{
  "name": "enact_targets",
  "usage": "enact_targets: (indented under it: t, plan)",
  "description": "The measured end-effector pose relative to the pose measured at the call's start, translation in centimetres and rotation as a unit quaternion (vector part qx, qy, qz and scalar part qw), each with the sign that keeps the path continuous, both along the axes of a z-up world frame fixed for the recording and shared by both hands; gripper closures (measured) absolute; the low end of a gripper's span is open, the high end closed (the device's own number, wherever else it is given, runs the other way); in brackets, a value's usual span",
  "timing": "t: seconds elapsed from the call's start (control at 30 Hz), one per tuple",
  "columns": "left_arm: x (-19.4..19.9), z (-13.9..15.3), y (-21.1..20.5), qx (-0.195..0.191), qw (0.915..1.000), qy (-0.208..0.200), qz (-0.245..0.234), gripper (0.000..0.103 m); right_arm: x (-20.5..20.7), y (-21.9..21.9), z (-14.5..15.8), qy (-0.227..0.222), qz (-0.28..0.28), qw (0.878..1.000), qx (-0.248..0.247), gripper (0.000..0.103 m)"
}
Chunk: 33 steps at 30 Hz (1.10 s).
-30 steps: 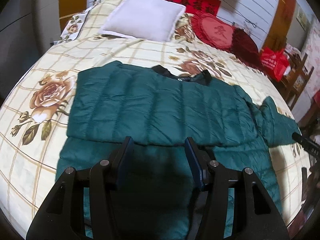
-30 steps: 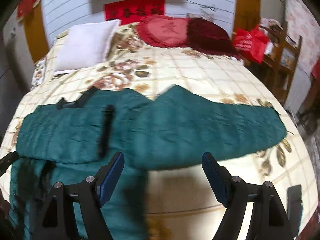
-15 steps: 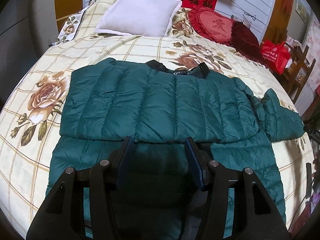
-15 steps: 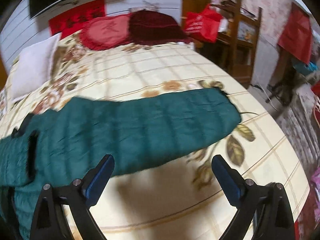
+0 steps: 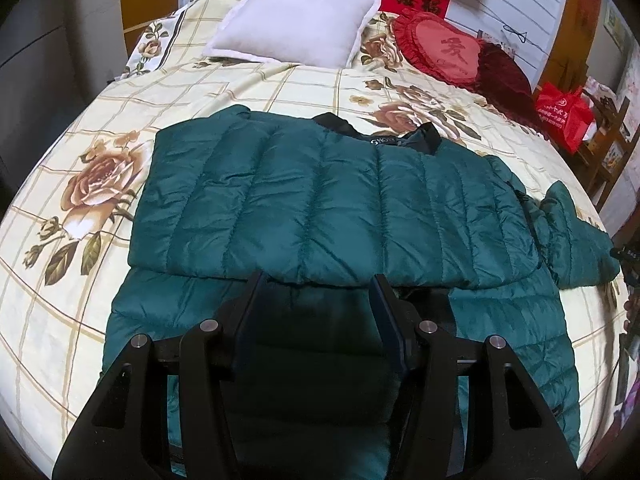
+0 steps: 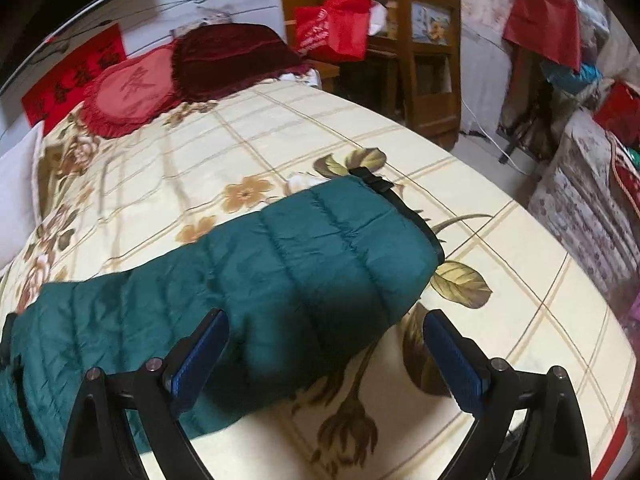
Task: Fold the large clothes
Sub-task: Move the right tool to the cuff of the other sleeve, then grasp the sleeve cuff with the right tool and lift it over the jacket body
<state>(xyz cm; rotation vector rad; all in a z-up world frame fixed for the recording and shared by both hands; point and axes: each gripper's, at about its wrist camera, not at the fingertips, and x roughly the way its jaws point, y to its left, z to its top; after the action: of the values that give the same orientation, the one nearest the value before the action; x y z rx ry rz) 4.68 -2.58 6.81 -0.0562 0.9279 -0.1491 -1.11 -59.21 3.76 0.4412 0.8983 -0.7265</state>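
A dark green quilted puffer jacket (image 5: 328, 208) lies spread on the floral bedspread (image 5: 280, 92), its left sleeve folded across the body and its black collar (image 5: 424, 136) towards the pillows. My left gripper (image 5: 320, 284) is open and empty above the jacket's lower half. The right sleeve (image 6: 280, 264) stretches out to the right, ending in a black cuff (image 6: 404, 208). My right gripper (image 6: 324, 324) is open wide and empty, hovering just over that sleeve near its cuff end.
A white pillow (image 5: 296, 28), a red heart cushion (image 5: 444, 52) and a dark red cushion (image 5: 504, 76) lie at the bed's head. A red bag (image 6: 332, 28), wooden chair (image 6: 428, 52) and cluttered furniture stand beyond the bed's right edge (image 6: 560, 220).
My right gripper has swung right along the sleeve towards its cuff and come closer to it. My left gripper has shifted only a little, staying open over the jacket's lower half.
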Motion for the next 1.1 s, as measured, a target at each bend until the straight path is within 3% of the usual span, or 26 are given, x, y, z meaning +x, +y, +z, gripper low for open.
enact_targets:
  t: [0.47, 0.63, 0.73, 0.8, 0.87, 1.1]
  plan:
    - [0.2, -1.0, -0.3, 0.005, 0.9999, 0.01, -0.007, 0.05, 1.5, -2.4, -3.3, 0.014, -0.019, 0.999, 0.039, 0.007]
    - [0.4, -1.1, 0.1, 0.007, 0.9999, 0.011, -0.001, 0.05, 1.9, -2.0, -3.7, 0.016, -0.016, 0.999, 0.038, 0.025]
    - [0.5, -1.1, 0.5, 0.005, 0.9999, 0.011, 0.002, 0.05, 2.1, -1.7, -3.5, 0.013, -0.002, 0.999, 0.035, 0.049]
    - [0.3, -1.0, 0.7, 0.005, 0.9999, 0.009, 0.003, 0.05, 2.2, -1.6, -3.1, 0.009, 0.008, 0.999, 0.04, 0.074]
    - [0.2, -0.8, 0.9, 0.005, 1.0, 0.007, 0.004, 0.05, 1.9, -1.2, -2.2, -0.002, 0.019, 0.999, 0.034, 0.083]
    - [-0.4, -0.1, 2.3, -0.001, 0.9999, 0.0, 0.014, 0.05, -0.5, 1.4, 2.4, -0.084, 0.065, 0.994, 0.02, 0.087]
